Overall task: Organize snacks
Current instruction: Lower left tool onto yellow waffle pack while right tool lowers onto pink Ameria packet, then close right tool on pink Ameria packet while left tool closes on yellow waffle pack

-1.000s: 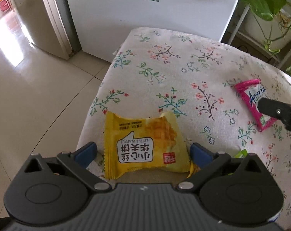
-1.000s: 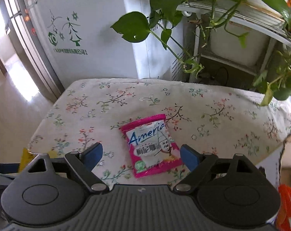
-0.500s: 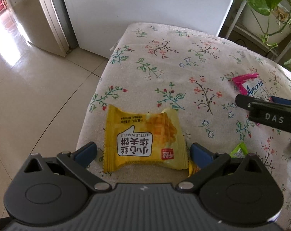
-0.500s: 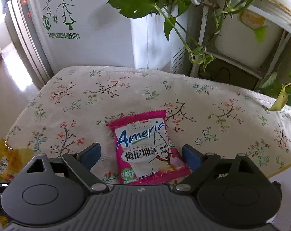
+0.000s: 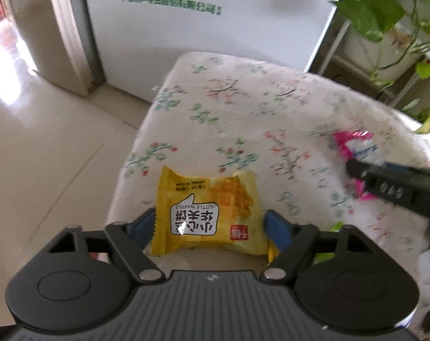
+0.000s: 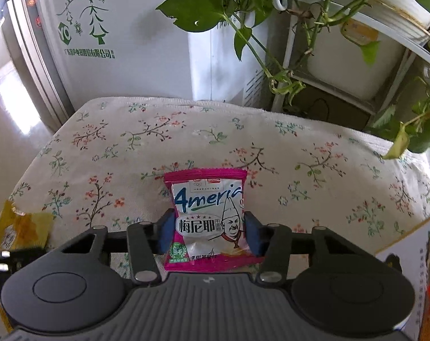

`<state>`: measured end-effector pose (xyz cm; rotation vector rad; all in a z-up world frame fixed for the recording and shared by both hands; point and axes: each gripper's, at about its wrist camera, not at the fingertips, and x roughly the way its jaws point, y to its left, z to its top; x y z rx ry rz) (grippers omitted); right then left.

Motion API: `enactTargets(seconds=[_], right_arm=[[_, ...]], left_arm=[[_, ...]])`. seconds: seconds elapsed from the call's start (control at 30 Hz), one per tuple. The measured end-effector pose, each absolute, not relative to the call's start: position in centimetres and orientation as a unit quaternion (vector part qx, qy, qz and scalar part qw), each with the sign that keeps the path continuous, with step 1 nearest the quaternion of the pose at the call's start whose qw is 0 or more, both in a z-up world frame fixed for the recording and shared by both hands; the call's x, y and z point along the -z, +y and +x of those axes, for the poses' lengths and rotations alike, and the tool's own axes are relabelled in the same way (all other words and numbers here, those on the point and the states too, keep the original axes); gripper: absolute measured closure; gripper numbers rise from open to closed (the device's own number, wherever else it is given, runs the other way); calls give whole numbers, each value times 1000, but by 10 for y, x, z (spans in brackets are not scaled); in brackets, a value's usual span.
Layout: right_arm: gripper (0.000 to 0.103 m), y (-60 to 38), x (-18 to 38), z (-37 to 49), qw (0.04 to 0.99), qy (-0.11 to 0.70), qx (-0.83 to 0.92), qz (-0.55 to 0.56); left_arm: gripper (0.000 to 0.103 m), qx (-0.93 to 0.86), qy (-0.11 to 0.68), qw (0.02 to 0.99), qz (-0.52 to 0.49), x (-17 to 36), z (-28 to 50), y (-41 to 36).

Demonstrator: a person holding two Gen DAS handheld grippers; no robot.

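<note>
Yellow snack packet (image 5: 208, 216): "LITTLE WAFFLE", Chinese characters seen inverted. Pink snack packet (image 6: 208, 218): "Ameria", "梅尼耶". White cabinet (image 6: 115, 37): green "YC" logo, Chinese company line, only partly legible.

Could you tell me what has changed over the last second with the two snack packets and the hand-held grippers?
Both hand-held grippers closed in. The right hand-held gripper advanced over the pink Ameria packet and shut on its sides. The left hand-held gripper narrowed until its pads touch the yellow waffle packet. Both packets lie where they were on the floral cloth.
</note>
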<state>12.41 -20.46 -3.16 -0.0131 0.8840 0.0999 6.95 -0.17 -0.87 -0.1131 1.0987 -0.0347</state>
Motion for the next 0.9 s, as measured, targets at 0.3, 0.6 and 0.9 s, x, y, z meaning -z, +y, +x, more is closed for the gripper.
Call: enactTargets(seconds=[0.3, 0.6, 0.9], right_arm=[[46, -211, 19, 104, 899, 437, -35, 19], [46, -228, -5, 56, 888, 454, -19, 73], [46, -233, -31, 7, 898, 427, -14, 104]], left_arm=[[47, 34, 517, 852, -79, 7, 69, 3], [32, 86, 520, 849, -32, 9, 72, -4], [26, 201, 531, 823, -28, 8, 51, -7]])
